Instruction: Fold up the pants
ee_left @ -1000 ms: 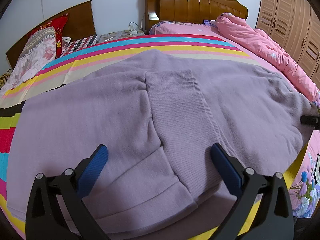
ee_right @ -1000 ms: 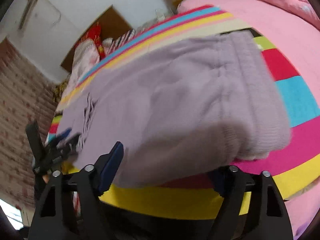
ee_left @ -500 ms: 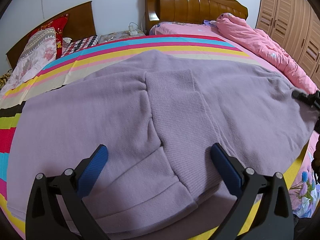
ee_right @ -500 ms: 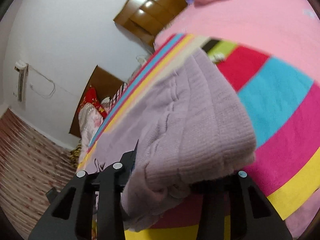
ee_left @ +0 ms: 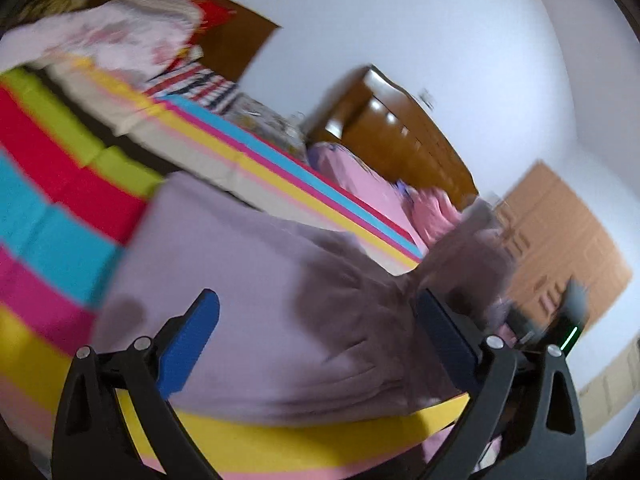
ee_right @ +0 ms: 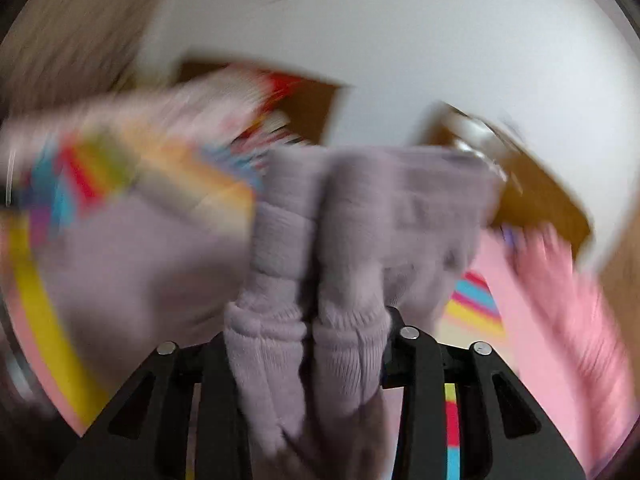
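The lilac knit pants (ee_left: 256,280) lie folded on the striped bedspread (ee_left: 60,208). My left gripper (ee_left: 316,340) is open, its blue pads on either side of the near edge of the pants, holding nothing. My right gripper (ee_right: 308,340) is shut on the bunched ribbed end of the pants (ee_right: 304,272) and holds it lifted above the bed. In the left wrist view that lifted end (ee_left: 468,248) rises at the right, with the right gripper (ee_left: 560,328) blurred behind it. Both views are motion-blurred.
Wooden headboards (ee_left: 400,136) and pillows (ee_left: 112,40) stand at the far side. A pink quilt (ee_left: 432,208) lies on the bed beyond the pants. A wardrobe (ee_left: 560,240) is at the right. The bed's near edge runs under my left gripper.
My right gripper has closed on the ribbed end of the pants and lifted it off the bed. My left gripper has swung left and tilted; it stays open.
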The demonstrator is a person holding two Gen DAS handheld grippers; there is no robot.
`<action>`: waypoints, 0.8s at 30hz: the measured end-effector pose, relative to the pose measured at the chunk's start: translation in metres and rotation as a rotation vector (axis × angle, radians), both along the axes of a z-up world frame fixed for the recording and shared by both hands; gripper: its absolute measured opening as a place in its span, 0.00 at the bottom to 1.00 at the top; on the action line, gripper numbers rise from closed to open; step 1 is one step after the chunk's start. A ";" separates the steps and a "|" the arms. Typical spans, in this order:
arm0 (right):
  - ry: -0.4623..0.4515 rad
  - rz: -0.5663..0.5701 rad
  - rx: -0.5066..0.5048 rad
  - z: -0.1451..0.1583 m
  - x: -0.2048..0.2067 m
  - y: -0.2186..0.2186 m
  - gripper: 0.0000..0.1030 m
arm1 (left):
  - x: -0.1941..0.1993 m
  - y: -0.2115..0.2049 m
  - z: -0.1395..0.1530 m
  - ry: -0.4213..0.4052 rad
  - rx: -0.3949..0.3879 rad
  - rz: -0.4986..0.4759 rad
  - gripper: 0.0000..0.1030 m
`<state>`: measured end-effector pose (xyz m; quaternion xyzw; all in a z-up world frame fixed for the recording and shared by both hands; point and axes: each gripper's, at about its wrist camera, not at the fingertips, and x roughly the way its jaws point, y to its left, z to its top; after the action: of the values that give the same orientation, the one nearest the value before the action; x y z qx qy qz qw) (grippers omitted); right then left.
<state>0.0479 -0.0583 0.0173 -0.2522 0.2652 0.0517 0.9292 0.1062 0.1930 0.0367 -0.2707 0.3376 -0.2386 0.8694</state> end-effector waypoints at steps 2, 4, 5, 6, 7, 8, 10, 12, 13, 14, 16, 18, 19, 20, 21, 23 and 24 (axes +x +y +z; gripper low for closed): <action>0.069 0.111 -0.164 -0.045 -0.004 0.043 0.28 | -0.005 0.006 -0.008 0.027 -0.007 -0.008 0.96; 0.011 0.145 -0.323 -0.084 -0.018 0.069 0.28 | -0.010 0.003 -0.016 0.052 -0.001 -0.043 0.96; -0.012 0.132 -0.333 -0.086 -0.021 0.070 0.28 | -0.010 0.000 -0.019 0.063 -0.007 -0.069 0.96; 0.000 0.128 -0.308 -0.083 -0.020 0.067 0.26 | -0.008 -0.005 -0.022 0.075 -0.021 -0.099 0.96; -0.009 0.128 -0.299 -0.080 -0.019 0.061 0.26 | -0.002 -0.012 -0.025 0.091 -0.063 -0.150 0.96; -0.033 0.126 -0.315 -0.078 -0.021 0.059 0.25 | 0.002 -0.018 -0.027 0.101 -0.097 -0.179 0.97; -0.075 0.120 -0.316 -0.075 -0.024 0.056 0.25 | 0.019 -0.034 -0.029 0.139 -0.177 -0.270 0.97; -0.119 0.110 -0.300 -0.073 -0.028 0.052 0.24 | 0.038 -0.058 -0.025 0.164 -0.185 -0.358 0.98; -0.132 0.107 -0.296 -0.072 -0.033 0.054 0.24 | 0.045 -0.068 -0.026 0.184 -0.191 -0.390 0.98; -0.148 0.105 -0.292 -0.070 -0.033 0.054 0.24 | 0.054 -0.078 -0.027 0.212 -0.206 -0.424 0.98; -0.160 0.107 -0.299 -0.069 -0.036 0.052 0.24 | 0.074 -0.096 -0.031 0.284 -0.264 -0.480 0.98; -0.162 0.109 -0.299 -0.070 -0.038 0.049 0.24 | 0.094 -0.109 -0.038 0.342 -0.310 -0.512 0.98; -0.160 0.111 -0.298 -0.070 -0.037 0.049 0.24 | 0.105 -0.117 -0.043 0.376 -0.319 -0.520 0.98; -0.158 0.112 -0.297 -0.071 -0.037 0.049 0.25 | 0.112 -0.123 -0.046 0.402 -0.313 -0.524 0.98; -0.154 0.112 -0.295 -0.072 -0.038 0.049 0.25 | 0.117 -0.130 -0.050 0.425 -0.295 -0.531 0.98; -0.133 0.112 -0.287 -0.073 -0.037 0.050 0.28 | 0.125 -0.144 -0.060 0.454 -0.220 -0.530 0.81; -0.109 0.119 -0.292 -0.074 -0.036 0.050 0.37 | 0.126 -0.147 -0.060 0.449 -0.176 -0.512 0.73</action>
<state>0.0122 -0.0084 -0.0567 -0.4024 0.2036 0.0539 0.8909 0.2323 0.0463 -0.0237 -0.2967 0.5553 -0.4117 0.6588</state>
